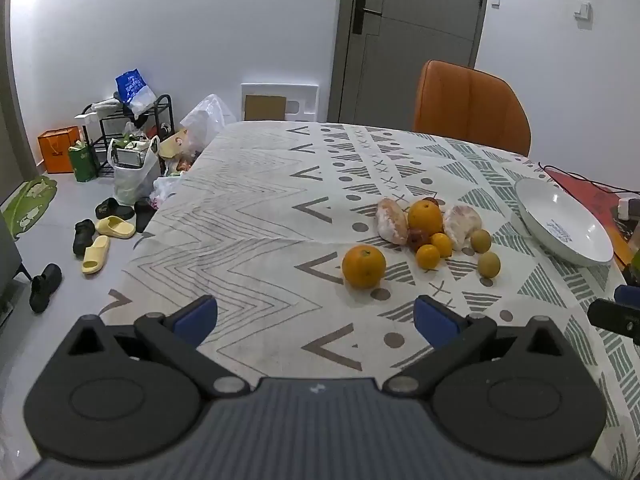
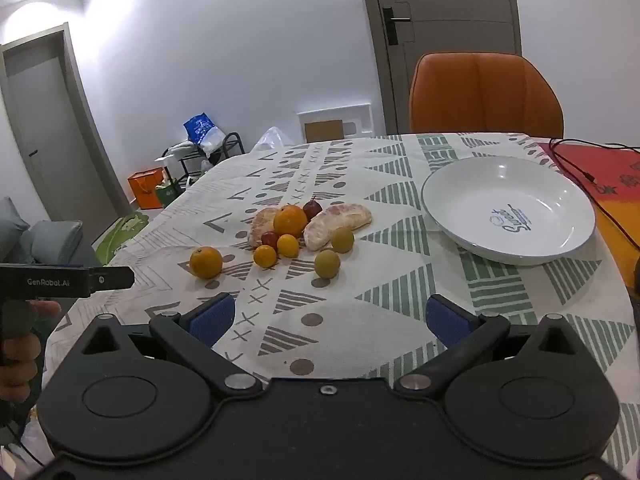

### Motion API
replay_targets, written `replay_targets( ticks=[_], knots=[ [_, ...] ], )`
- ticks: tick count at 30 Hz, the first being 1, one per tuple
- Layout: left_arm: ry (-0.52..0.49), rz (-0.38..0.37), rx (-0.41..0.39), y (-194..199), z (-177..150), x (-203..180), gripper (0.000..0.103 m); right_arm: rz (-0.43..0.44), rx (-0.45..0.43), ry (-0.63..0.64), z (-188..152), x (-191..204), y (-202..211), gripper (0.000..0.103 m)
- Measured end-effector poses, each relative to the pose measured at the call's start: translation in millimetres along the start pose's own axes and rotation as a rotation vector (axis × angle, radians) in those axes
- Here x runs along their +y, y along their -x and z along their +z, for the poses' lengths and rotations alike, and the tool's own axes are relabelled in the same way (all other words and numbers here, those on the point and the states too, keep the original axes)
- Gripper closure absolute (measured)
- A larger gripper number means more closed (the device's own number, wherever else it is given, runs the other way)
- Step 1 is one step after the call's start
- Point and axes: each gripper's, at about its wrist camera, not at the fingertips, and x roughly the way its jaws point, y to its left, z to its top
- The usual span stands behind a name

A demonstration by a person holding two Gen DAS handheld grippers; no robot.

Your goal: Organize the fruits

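A pile of fruit lies on the patterned tablecloth: a large orange [image 1: 425, 216] [image 2: 290, 221], two peeled pomelo wedges [image 1: 392, 220] [image 2: 338, 220], small kumquats [image 1: 428, 257] [image 2: 265, 256], two yellow-green round fruits [image 1: 489, 264] [image 2: 327, 264] and small red fruits [image 2: 312, 209]. One orange [image 1: 364, 266] [image 2: 206, 262] sits apart, nearest the left gripper. An empty white plate [image 1: 564, 220] [image 2: 508, 210] stands right of the pile. My left gripper [image 1: 316, 316] is open, short of the lone orange. My right gripper [image 2: 330, 316] is open with nothing between its fingers, well short of the fruit.
An orange chair [image 1: 472, 106] [image 2: 486, 94] stands behind the table. A red mat with a black cable [image 2: 580, 164] lies at the far right. Shoes, bags and a rack [image 1: 120, 148] crowd the floor to the left. A hand holding the left gripper [image 2: 24, 320] shows at the left edge.
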Motion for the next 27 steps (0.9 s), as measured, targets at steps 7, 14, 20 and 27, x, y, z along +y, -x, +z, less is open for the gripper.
replay_targets(
  ticks=[7, 14, 20, 27],
  knots=[
    [0.012, -0.006, -0.003, -1.9, -2.4, 2.6, 0.0, 0.006, -0.009, 0.003, 1.9, 4.2, 0.2, 0.0],
    [0.011, -0.009, -0.003, -1.5, -1.9, 2.1, 0.0, 0.005, -0.014, 0.001, 1.3, 5.1, -1.0, 0.0],
    [0.006, -0.009, -0.003, -2.4, -1.7, 0.9, 0.0, -0.001, -0.021, 0.012, 1.6, 6.8, -0.4, 0.0],
    [0.013, -0.008, -0.001, -2.6, -2.9, 2.0, 0.0, 0.005, -0.019, 0.029, 0.2, 10.4, -0.9, 0.0]
  ],
)
